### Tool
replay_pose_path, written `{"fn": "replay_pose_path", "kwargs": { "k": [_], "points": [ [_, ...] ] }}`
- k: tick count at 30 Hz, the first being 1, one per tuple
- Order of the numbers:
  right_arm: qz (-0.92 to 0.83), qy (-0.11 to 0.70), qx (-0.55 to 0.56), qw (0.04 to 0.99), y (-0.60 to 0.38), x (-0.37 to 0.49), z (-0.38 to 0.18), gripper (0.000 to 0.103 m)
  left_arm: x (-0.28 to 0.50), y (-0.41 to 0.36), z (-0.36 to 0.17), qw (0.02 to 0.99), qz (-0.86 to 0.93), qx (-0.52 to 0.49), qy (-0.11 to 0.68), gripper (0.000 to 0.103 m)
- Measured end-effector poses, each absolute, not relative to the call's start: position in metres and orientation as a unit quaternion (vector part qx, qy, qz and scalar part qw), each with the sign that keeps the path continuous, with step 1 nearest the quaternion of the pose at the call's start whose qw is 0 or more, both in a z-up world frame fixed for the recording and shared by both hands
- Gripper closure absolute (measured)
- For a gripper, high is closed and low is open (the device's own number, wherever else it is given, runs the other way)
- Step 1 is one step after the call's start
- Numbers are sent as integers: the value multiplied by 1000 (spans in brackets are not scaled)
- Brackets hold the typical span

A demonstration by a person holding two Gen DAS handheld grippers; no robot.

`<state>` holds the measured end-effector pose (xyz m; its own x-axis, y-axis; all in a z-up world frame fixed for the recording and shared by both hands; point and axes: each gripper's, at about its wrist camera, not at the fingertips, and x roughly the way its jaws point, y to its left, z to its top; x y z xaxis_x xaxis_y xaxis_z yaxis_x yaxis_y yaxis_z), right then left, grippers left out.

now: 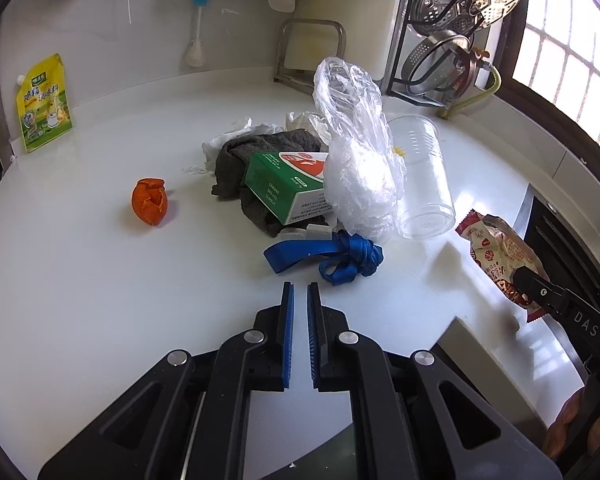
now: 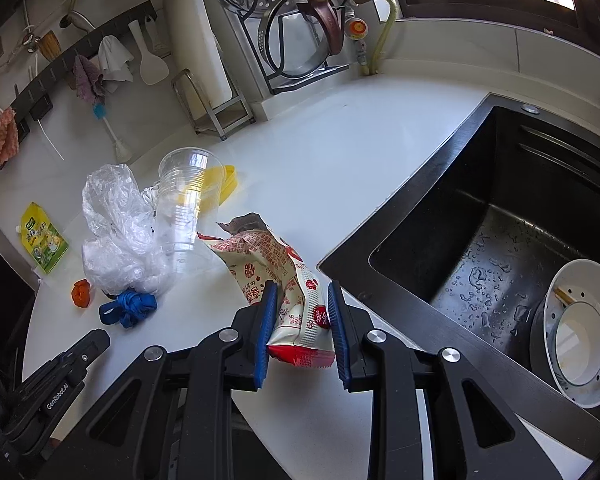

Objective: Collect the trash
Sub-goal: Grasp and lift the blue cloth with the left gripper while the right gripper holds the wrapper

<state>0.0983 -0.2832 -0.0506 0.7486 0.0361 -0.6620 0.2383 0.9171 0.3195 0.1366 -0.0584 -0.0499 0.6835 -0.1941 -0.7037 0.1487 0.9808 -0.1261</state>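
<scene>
My right gripper [image 2: 302, 300] is shut on a red and white snack wrapper [image 2: 272, 264], held above the white counter beside the sink; the same snack wrapper [image 1: 500, 258] shows at the right of the left wrist view. My left gripper [image 1: 301, 294] is shut with nothing between its blue pads, just short of a knotted blue strap [image 1: 332, 254]. Beyond the strap lie a crumpled clear plastic bag [image 1: 360, 160], a green and white carton [image 1: 288, 188] on a dark grey cloth [image 1: 256, 152], a clear plastic cup [image 1: 424, 176] on its side, crumpled white tissue [image 1: 228, 138] and an orange peel [image 1: 150, 201].
A yellow-green sauce pouch [image 1: 44, 104] leans on the wall at far left. A black sink [image 2: 480, 232] holding a white bowl [image 2: 580, 320] lies to the right. A rack with steamer and lids [image 1: 456, 32] stands at the back. Utensils and cloths hang on the wall.
</scene>
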Motion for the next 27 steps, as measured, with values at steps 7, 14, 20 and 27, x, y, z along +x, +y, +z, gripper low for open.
{"fn": "replay_pose_path", "kwargs": {
  "k": [7,14,20,27],
  "points": [
    [-57,344,202,915,-287,90,-46,78,141,-66,-45,917,-97,-25,386,46],
    [-48,337,206,917,-288,89,-42,77,145,-77,-40,925,-95,-9,368,24],
    [-42,334,210,918,-291,89,-42,77,167,-90,-51,913,-98,3,395,24],
    [-40,340,215,915,-295,92,-47,77,176,-94,-57,910,-97,-2,404,48]
  ]
}}
